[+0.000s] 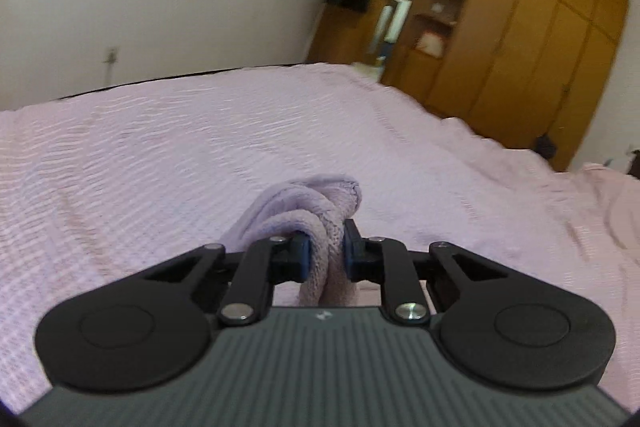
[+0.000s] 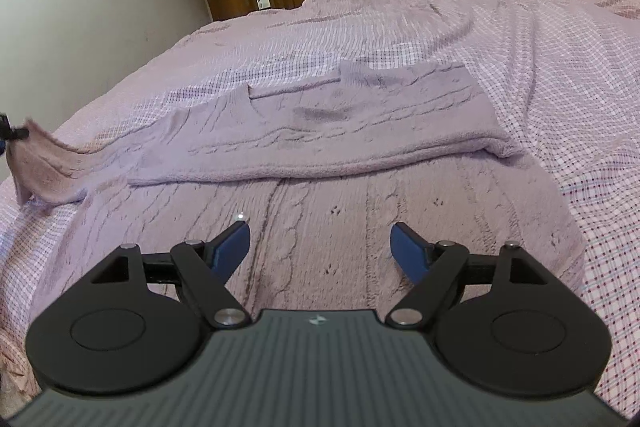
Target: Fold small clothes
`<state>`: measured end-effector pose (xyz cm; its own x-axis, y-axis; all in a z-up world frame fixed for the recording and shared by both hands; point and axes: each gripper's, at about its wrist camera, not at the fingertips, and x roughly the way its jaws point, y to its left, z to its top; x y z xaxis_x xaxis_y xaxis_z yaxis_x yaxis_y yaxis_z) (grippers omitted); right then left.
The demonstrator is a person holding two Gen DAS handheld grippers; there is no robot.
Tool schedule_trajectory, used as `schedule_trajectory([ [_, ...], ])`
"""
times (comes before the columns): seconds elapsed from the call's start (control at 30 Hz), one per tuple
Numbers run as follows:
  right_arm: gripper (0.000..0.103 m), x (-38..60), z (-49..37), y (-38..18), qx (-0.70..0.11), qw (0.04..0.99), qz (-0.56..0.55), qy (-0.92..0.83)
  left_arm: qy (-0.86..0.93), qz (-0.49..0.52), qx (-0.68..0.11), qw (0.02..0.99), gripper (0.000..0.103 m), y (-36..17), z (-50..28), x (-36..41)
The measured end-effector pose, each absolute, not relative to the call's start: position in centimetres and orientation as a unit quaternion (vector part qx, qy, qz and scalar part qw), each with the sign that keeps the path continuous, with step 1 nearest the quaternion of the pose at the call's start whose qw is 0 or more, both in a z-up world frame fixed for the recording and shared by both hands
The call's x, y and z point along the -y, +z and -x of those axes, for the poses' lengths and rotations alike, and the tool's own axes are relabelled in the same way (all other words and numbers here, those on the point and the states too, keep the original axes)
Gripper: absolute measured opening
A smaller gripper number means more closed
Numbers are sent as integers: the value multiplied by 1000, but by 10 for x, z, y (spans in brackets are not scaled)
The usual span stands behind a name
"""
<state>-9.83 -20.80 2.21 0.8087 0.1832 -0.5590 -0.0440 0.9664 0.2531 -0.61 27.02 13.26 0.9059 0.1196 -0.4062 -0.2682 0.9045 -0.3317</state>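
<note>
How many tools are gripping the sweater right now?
1. The left tool is shut on a bunched end of the sweater, at the left edge of the right view. The right tool hangs open over the sweater's near part, holding nothing.

one lilac sweater (image 2: 320, 131), one bed (image 2: 560, 47), two hand-held grippers (image 2: 320, 251)

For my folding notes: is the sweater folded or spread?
Partly folded: the sweater has one layer doubled over; the left gripper lifts a sleeve.
</note>
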Motion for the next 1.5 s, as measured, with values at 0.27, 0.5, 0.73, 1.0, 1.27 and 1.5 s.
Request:
schedule_trajectory([
  [0.27,83,218,102,25,-294,945,-129,60,30,182,-189,965,18,144,-17,-190],
  [0.5,83,234,103,30,-282,947,-142,51,-28,158,-209,965,18,127,-36,-121],
  [0.73,83,241,101,26,-287,946,-144,47,-63,140,-265,952,18,77,-44,-78],
  [1.0,83,237,89,20,-309,939,-143,51,-114,131,-340,924,24,31,-45,-63],
  [1.27,83,203,52,36,-333,930,-135,84,-106,126,-363,917,53,51,-28,-87],
  [1.5,83,154,4,55,-344,921,-140,118,-80,124,-371,917,53,65,-23,-120],
])
